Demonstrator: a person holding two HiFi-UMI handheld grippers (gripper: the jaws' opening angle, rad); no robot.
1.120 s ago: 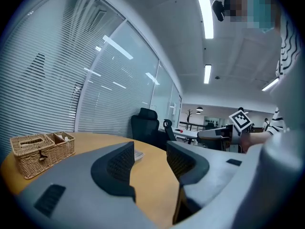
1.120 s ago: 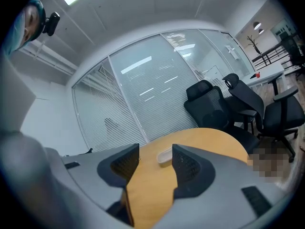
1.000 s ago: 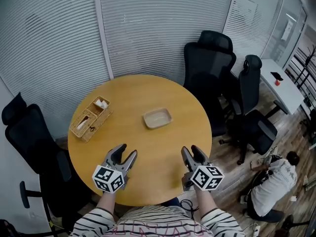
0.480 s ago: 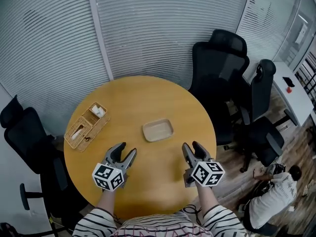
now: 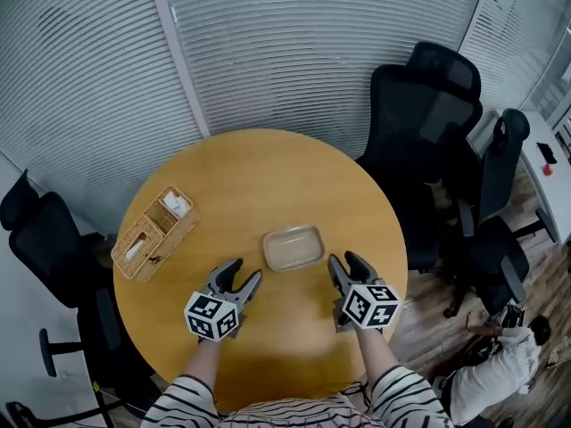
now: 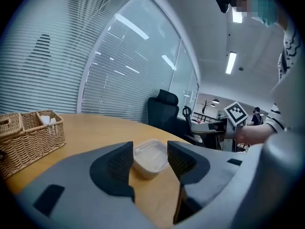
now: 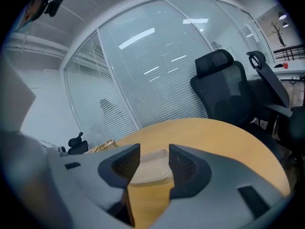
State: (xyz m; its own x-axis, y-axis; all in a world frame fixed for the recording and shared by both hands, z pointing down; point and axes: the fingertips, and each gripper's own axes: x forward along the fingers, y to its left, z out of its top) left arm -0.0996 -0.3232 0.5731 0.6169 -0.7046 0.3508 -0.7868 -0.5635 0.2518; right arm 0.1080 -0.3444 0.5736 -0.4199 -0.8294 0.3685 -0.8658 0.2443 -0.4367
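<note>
1. Wicker basket (image 5: pixel 152 233): stands near the left edge of the round wooden table (image 5: pixel 268 163), well apart from both grippers.

2. Left gripper (image 5: pixel 244 273): the jaws stand moderately apart and grip nothing. The tool is held over the near part of the table and is angled forward and to the right. In the left gripper view, the clear plastic container (image 5: pixel 293 248) shows in the gap between the jaw tips. It lies beyond them and is not in contact with either pad. The hand sits behind the marker cube, and the forearm, in a striped sleeve, enters from the lower edge of the head view.

3. Container: shallow, rectangular and translucent. It rests flat on the table near the centre, just ahead of and between the two sets of jaw tips.

4. Right gripper (image 5: pixel 344 261): the jaws are spread to a similar width and are empty. The tool points forward and slightly left. In the right gripper view, the container appears in the gap, beyond the tips and untouched. The striped forearm rises from the lower edge.

5. Black office chairs (image 5: pixel 428 123): stand to the right of the table.
</note>
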